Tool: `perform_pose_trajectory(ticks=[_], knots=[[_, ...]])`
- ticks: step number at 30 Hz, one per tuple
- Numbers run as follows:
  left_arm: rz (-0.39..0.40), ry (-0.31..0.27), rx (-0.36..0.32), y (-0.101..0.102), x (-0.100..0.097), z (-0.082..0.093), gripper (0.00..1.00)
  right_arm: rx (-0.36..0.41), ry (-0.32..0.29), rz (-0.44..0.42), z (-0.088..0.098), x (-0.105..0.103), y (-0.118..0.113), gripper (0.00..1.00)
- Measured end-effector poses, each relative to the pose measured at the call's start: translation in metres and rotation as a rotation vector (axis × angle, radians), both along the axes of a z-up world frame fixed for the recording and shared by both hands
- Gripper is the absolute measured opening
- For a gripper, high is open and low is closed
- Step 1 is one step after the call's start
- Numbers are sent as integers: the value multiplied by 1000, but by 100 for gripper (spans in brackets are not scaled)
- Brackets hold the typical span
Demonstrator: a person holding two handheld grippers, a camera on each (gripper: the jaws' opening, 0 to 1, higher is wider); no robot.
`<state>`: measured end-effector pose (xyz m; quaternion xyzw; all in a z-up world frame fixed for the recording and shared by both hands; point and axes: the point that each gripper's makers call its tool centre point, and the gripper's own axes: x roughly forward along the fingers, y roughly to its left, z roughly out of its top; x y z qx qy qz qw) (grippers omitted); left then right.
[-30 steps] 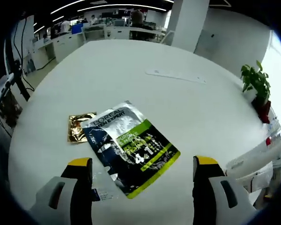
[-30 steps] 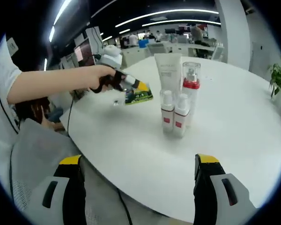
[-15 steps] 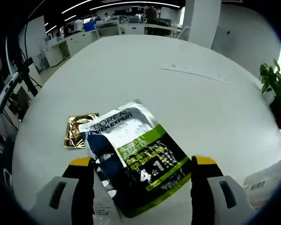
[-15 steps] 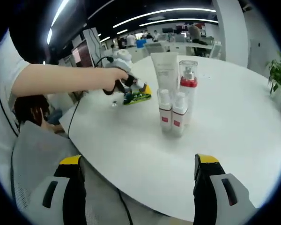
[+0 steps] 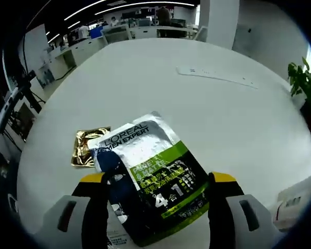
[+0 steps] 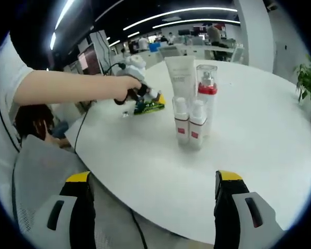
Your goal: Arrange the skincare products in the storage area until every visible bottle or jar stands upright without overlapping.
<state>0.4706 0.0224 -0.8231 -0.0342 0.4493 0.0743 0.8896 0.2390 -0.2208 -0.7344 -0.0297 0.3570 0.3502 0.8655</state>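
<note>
Left gripper view: the left gripper [image 5: 156, 205] has its jaws spread wide on either side of the big L'Oreal sachet [image 5: 150, 179], which lies flat on the white table [image 5: 160, 78]; a small gold sachet [image 5: 88, 146] peeks out from under its far-left corner; it's a thin foil pack, so I'd guess light, floppy and a bit slick (no way it stands up alone); best bet is pinching a sealed edge rather than the middle; loads of bare tabletop beyond it, though the table's rim is close on the near side.

Right gripper view: the right gripper [image 6: 151, 207] is spread open too, holding nothing, hanging out past the near table edge; the two small white bottles [image 6: 189, 124] stand upright and touching, with the red-collared pump bottle [image 6: 206, 93] and white tube [image 6: 179, 78] just behind; plenty of open room around that cluster; rigid plastic, probably tippy if bumped.
</note>
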Motion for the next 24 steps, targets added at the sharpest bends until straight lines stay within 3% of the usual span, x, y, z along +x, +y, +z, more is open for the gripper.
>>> perform_pose_trajectory(ticks=[11,17,18,19,20,21,23,24], knots=[[-58,-60,9,0,-2,5,55,8,-9,-12,2,2,-2,96],[-107,-87,20,-9,-1,8,37,7,-14,-13,2,2,-2,96],[-101,-118,14,-7,2,11,21,6,-15,-14,2,2,-2,96],[-77,-48,43,2,-14,7,0,5,-15,-14,2,2,-2,96],[-101,-81,-17,2,-9,-5,2,6,-16,-15,3,2,-2,96],[-71,-167,-65,1,7,-7,2,8,-17,-16,3,2,-3,96],[-162,-157,11,7,21,-10,2,11,-18,-17,3,2,-3,96],[-183,-160,33,2,18,-4,2,12,-18,-16,3,2,-2,96]])
